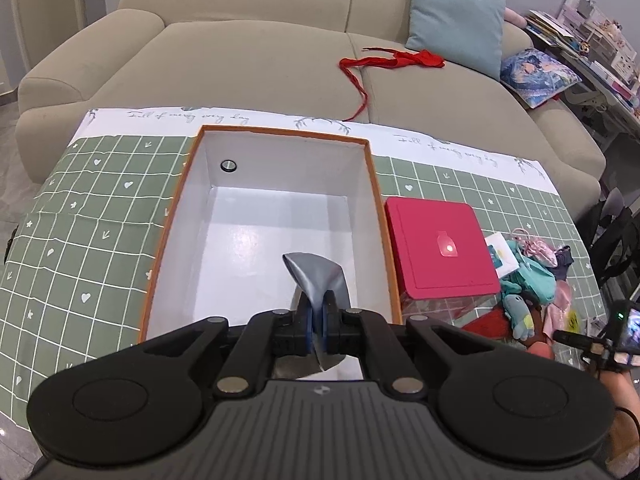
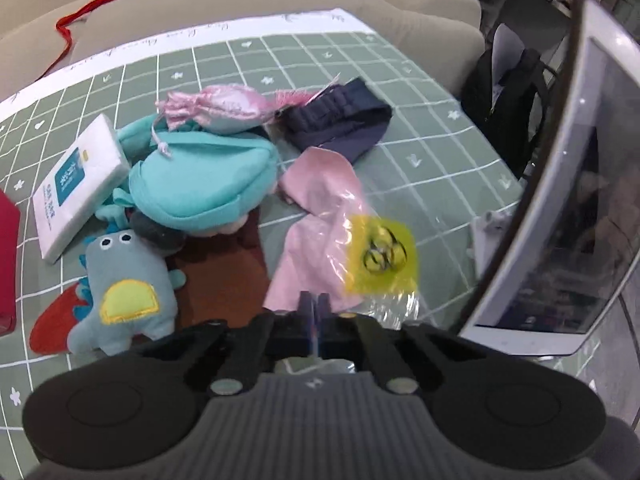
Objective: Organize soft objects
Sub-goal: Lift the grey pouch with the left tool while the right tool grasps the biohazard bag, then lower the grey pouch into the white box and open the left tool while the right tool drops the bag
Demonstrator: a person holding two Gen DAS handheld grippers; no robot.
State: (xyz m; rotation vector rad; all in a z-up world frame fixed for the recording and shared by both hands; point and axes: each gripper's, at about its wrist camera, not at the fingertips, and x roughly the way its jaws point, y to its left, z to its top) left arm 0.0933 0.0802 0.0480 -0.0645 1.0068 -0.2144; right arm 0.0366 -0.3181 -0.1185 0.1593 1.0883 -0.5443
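Observation:
My left gripper (image 1: 319, 312) is shut on a grey satin cloth (image 1: 316, 276) and holds it over the near end of an open white box with an orange rim (image 1: 280, 132). On the green checked tablecloth, right of the box, lies a pile of soft things: a teal plush (image 2: 204, 184), a blue-grey dinosaur toy (image 2: 124, 292), a pink satin pouch (image 2: 220, 106), a navy cloth (image 2: 340, 120) and a pink cloth in a clear bag (image 2: 316, 216) with a yellow label. My right gripper (image 2: 315, 308) is shut on the near edge of that bagged pink cloth.
A red lidded box (image 1: 440, 248) stands beside the white box. A tissue pack (image 2: 76, 184) and a brown cloth (image 2: 224, 272) lie in the pile. A curved monitor (image 2: 560, 220) rises at the right. A beige sofa (image 1: 256, 64) with a red ribbon (image 1: 384, 62) stands behind the table.

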